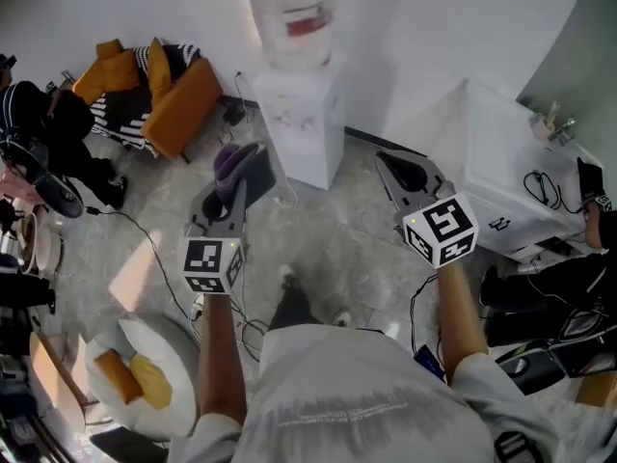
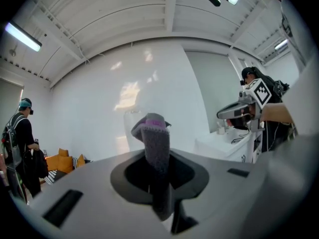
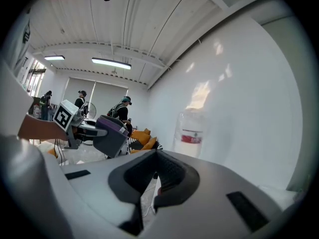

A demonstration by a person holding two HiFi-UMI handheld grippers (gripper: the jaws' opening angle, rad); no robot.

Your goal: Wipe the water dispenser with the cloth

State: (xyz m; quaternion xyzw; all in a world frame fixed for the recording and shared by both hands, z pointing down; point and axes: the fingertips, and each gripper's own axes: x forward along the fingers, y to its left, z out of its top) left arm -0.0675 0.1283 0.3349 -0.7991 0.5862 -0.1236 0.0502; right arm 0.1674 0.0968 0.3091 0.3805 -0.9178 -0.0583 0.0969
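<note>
Grey fleece cloth with a purple edge, folded, clamped upright in our left gripper, apart from the white floor-standing water dispenser ahead of us, its clear bottle bearing a red label we cannot read, our right gripper closed on nothing.

White walls, pale stone floor; orange sofa left, white counter right, strip lights overhead.

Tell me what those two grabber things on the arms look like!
The left gripper and right gripper are both grey, pointed, wedge-shaped tools. Each carries a white cube printed with black square markers. The person wears a pale short-sleeved T-shirt.
</note>
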